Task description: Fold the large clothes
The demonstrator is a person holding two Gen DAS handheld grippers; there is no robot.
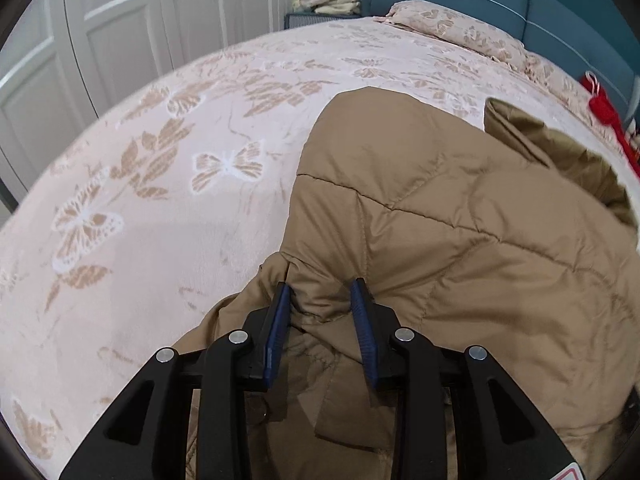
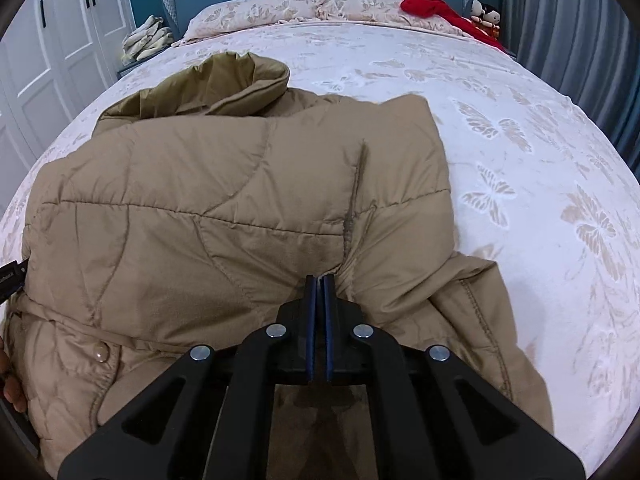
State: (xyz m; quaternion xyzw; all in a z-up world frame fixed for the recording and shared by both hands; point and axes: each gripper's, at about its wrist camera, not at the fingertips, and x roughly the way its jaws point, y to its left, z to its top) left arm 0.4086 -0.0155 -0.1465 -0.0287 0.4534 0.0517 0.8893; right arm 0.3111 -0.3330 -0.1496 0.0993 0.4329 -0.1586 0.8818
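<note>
A tan quilted jacket [image 2: 224, 216] lies on the bed, partly folded over itself, with its collar [image 2: 240, 80] toward the headboard. It also fills the right of the left wrist view [image 1: 460, 240]. My left gripper [image 1: 322, 292] is open, its blue pads either side of a bunched fold at the jacket's left edge. My right gripper [image 2: 320, 284] is shut on a pinch of the jacket's fabric near a seam. The left gripper's tip [image 2: 12, 274] shows at the far left of the right wrist view.
The bed [image 2: 520, 160] has a pink butterfly-pattern cover and pillows [image 2: 260, 12] at a blue headboard. A red garment [image 2: 432, 6] and dolls lie at the far right corner. Folded cloths [image 2: 146, 38] sit on a nightstand beside white wardrobe doors [image 1: 112, 20].
</note>
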